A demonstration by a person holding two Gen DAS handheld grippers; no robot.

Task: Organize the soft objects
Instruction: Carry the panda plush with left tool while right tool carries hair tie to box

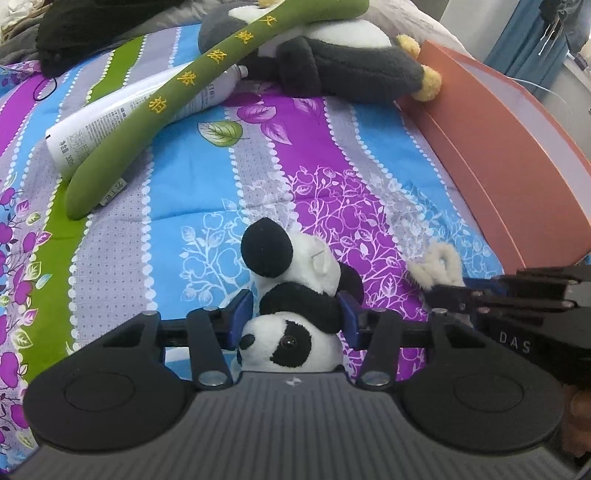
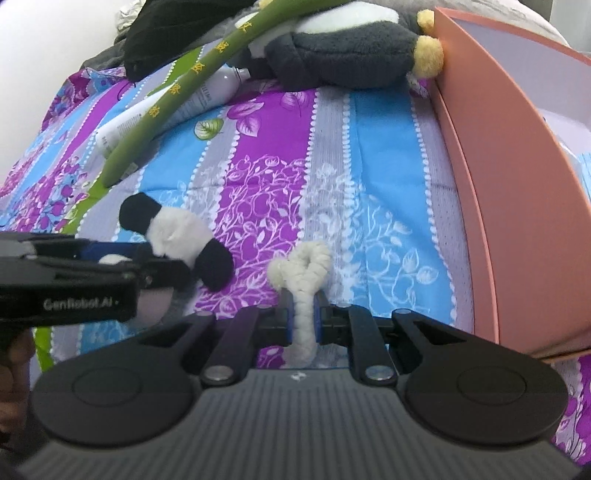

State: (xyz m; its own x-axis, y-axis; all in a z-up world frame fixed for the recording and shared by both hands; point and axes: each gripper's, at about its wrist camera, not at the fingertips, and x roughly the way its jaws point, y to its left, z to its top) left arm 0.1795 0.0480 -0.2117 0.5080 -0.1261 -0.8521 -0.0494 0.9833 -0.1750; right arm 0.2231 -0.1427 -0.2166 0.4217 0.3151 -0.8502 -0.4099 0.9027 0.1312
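Note:
A small black-and-white panda plush (image 1: pixel 310 266) sits between the blue pads of my left gripper (image 1: pixel 295 314), which press on its dark middle from both sides; its head points back toward the camera. The right wrist view shows the same panda (image 2: pixel 177 229) at the left, held in the left gripper (image 2: pixel 162 273). My right gripper (image 2: pixel 303 317) is shut on a white fluffy twisted cord (image 2: pixel 304 266) whose looped end sticks out past the pads. That cord (image 1: pixel 439 264) and the right gripper (image 1: pixel 447 291) also appear at the right of the left wrist view.
A flowered purple-and-blue quilt (image 1: pixel 207 177) covers the bed. At the back lie a long green plush stalk (image 1: pixel 177 99), a white tube (image 1: pixel 122 122), a big grey-and-white plush with yellow feet (image 1: pixel 332 70) and a black item (image 1: pixel 96 29). An orange board (image 2: pixel 491 184) borders the right side.

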